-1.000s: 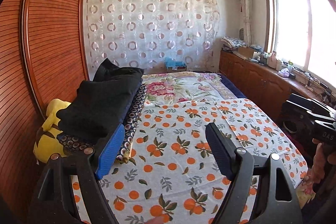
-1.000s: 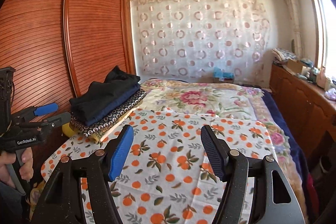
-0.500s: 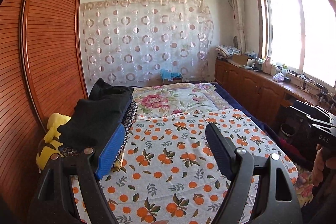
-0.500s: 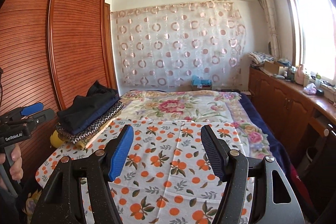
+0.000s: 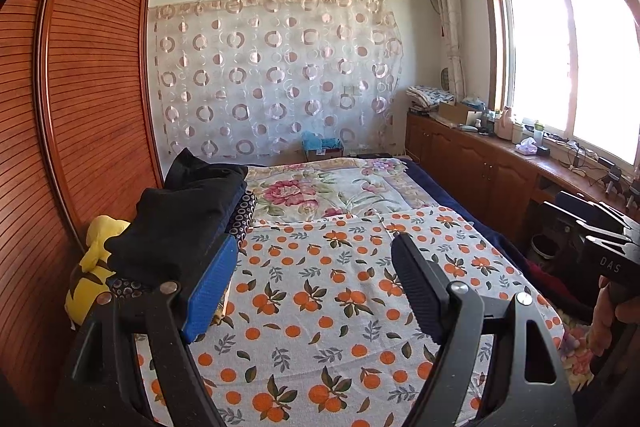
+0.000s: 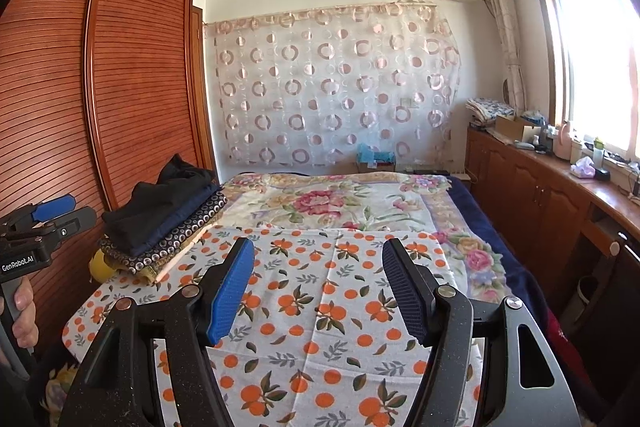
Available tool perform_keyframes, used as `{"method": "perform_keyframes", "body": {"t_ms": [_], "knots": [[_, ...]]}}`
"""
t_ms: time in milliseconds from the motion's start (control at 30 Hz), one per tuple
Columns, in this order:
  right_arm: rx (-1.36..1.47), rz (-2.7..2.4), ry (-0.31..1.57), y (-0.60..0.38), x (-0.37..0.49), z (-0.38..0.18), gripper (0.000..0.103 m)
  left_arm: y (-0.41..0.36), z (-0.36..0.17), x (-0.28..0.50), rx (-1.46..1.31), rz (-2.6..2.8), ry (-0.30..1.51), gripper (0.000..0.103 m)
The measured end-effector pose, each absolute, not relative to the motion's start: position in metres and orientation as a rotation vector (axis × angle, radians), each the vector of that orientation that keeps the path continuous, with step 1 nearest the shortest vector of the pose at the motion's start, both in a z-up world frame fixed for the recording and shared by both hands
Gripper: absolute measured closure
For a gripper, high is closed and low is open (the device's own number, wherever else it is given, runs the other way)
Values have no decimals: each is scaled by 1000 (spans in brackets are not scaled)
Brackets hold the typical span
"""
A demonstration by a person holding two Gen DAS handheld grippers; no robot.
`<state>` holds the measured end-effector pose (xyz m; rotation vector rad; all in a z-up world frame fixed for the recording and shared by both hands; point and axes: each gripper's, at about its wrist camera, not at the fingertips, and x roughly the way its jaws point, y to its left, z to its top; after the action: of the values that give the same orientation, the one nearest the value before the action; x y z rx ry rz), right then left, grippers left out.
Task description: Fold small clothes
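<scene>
Left view: looks forward over its fingers along the bed.
Right view: same, farther right.
Shared: bed, curtain.

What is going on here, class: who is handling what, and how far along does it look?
A person holds a gripper in each hand over a bed. The left gripper and the right gripper are both open and empty, above the orange-print cloth spread flat on the bed. A stack of folded clothes sits at the bed's left edge by the wardrobe. Nothing is being gripped at this moment.
</scene>
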<state>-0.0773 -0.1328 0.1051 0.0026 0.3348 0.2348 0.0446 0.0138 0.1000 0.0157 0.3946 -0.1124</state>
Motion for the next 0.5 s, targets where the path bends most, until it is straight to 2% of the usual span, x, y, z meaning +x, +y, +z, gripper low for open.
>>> {"method": "perform_keyframes", "body": {"t_ms": [500], "knots": [[9, 243, 334, -143, -69, 109, 35, 17, 94, 46, 3, -102, 409, 23]]}}
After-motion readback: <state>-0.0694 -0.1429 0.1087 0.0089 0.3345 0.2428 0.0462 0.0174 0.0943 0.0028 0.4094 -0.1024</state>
